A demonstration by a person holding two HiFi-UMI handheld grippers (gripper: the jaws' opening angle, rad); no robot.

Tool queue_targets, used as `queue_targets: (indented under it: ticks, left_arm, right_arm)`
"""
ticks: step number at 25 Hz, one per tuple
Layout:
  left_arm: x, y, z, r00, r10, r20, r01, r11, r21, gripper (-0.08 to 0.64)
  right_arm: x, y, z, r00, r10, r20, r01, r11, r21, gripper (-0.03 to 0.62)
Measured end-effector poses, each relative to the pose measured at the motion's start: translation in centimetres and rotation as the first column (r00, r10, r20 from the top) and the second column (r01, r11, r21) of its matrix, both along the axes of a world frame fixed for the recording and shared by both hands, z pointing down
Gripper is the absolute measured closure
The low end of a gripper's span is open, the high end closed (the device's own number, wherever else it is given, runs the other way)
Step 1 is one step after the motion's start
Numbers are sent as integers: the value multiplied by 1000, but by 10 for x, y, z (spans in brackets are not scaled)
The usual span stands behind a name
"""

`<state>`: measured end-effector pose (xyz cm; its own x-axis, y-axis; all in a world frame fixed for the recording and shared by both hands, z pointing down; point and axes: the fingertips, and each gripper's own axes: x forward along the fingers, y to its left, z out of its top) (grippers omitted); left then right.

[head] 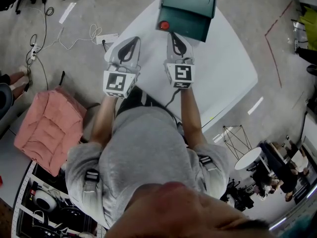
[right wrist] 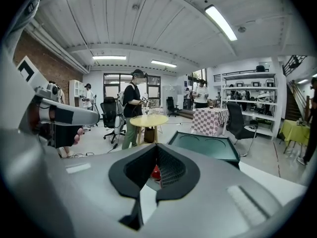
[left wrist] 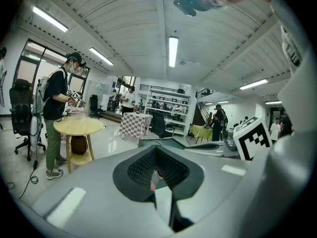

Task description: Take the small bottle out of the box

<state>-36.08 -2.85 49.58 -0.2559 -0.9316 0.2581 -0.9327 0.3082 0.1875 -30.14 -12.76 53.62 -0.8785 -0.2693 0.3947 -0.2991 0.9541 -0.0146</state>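
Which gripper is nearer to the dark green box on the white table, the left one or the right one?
Right. The right gripper points at the front edge of the box, almost reaching it. The left gripper is off to its left, farther away.

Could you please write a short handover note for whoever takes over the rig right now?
Left gripper: shut, empty, over the white table's near edge.
Right gripper: shut, empty, beside it, facing the green box.
The box stands at the table's far end, apparently closed. A red round thing sits at its near side; I cannot tell if it is the bottle.
Done: nothing yet.
To do: take the bottle out.
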Motion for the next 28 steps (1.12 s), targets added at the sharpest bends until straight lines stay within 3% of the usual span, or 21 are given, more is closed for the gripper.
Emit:
queue_targets:
  ticks: [10, 12, 17, 28]
  left_arm:
    - [1, -11, 14, 1000, 0, -14, -1, 1000, -28, 549]
    - [2, -10, 16, 1000, -1, -17, 1, 999, -36, 549]
    - [-4, -5, 23, 1000, -13, -26, 12, 998, -56, 549]
    - [-13, -1, 36, 999, -41, -31, 38, 996, -86, 549]
  right_arm:
    - [-8, -7, 20, 1000, -20, 5, 20, 999, -50, 586]
    - [-10, -7, 23, 999, -31, 7, 32, 998, -61, 513]
    - [-22, -5, 35, 999, -39, 9, 40, 997, -70, 418]
    - [-37, -4, 59, 997, -63, -36, 61, 996, -66, 382]
